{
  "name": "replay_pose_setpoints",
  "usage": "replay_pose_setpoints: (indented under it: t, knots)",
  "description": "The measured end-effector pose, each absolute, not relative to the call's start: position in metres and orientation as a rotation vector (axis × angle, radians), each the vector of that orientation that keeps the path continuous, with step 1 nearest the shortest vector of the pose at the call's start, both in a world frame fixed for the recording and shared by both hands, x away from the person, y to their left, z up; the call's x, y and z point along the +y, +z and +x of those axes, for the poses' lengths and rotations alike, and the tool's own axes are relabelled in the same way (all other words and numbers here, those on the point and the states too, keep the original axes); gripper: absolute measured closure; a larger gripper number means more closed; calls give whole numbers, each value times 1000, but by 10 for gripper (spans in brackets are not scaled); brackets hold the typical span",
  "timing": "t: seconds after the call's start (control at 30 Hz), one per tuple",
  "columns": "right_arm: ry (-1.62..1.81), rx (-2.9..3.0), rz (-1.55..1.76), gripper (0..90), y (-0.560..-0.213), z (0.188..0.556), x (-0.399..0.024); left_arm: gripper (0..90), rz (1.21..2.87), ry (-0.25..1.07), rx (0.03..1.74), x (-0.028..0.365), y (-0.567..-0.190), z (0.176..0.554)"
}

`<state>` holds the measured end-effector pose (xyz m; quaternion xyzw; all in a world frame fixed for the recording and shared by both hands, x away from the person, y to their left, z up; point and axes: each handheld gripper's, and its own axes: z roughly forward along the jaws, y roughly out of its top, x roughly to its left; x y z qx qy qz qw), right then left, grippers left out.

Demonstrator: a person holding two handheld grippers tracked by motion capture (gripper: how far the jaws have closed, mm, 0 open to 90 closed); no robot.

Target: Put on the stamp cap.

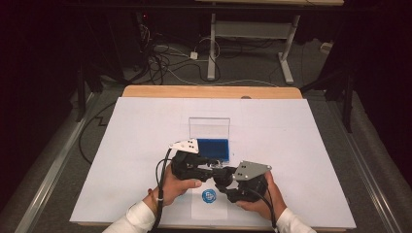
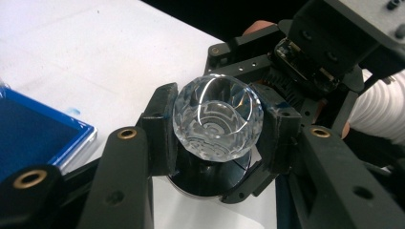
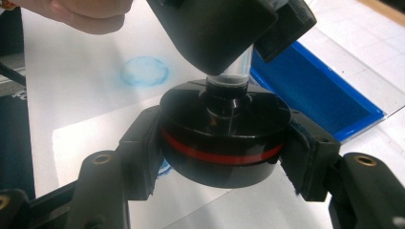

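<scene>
Clear faceted glass knob (image 2: 217, 117) sits clamped in the left tongs (image 2: 215, 129), while the right tongs (image 3: 224, 148) pinch the black round base (image 3: 224, 138) with its red band, right below it. It's one stamp, held between both hands just above the white sheet (image 1: 291, 145) on the bench (image 1: 209, 91). Blue ink pad (image 1: 214, 148) lies just beyond, a round blue print (image 1: 209, 195) beneath.

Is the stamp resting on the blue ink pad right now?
No. In the right gripper view the stamp is held between the right gripper's jaws, above the white paper and beside the blue ink pad.
</scene>
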<state>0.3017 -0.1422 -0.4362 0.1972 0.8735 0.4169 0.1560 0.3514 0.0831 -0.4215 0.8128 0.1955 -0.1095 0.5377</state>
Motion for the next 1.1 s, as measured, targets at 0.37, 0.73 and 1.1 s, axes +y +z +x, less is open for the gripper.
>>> replay_pose_setpoints:
  t: [0.37,0.73,1.1]
  knots:
    - [1167,2493,571,382,-437,301,-141,551,1948,-340,419,66,-422,351]
    - [1206,2460,534,382,-433,300,-146,548,1931,-275,438,69,-415,347]
    - [1213,2436,540,382,-431,299,-148,545,1921,-229,458,71,-413,345]
